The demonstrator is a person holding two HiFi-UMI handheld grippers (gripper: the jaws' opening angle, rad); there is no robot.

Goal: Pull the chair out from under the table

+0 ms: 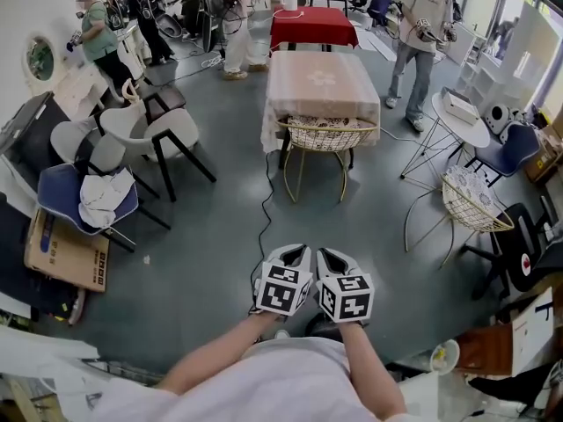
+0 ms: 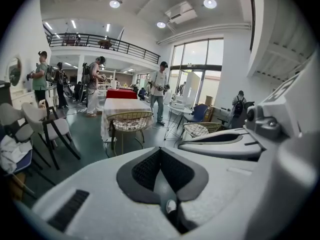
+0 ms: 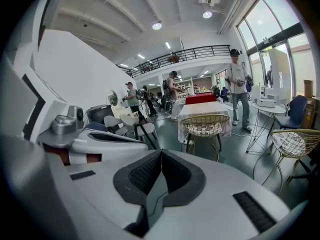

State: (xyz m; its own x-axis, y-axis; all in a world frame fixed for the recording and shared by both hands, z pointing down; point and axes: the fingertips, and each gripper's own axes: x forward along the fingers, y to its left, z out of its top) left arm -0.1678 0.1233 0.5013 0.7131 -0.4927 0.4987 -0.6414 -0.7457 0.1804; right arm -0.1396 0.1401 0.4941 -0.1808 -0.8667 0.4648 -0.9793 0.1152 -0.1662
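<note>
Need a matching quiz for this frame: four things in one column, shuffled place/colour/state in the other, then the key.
1. wire chair straight ahead
2. far table
3. cardboard box
4. right hand-held gripper

A. jaws shut, nothing between them
B. covered in red cloth
C. on the floor, at the left of the head view
D. pushed in at the near end of the pink-clothed table

Pairs: 1-D, 2-B, 3-C, 4-A
</note>
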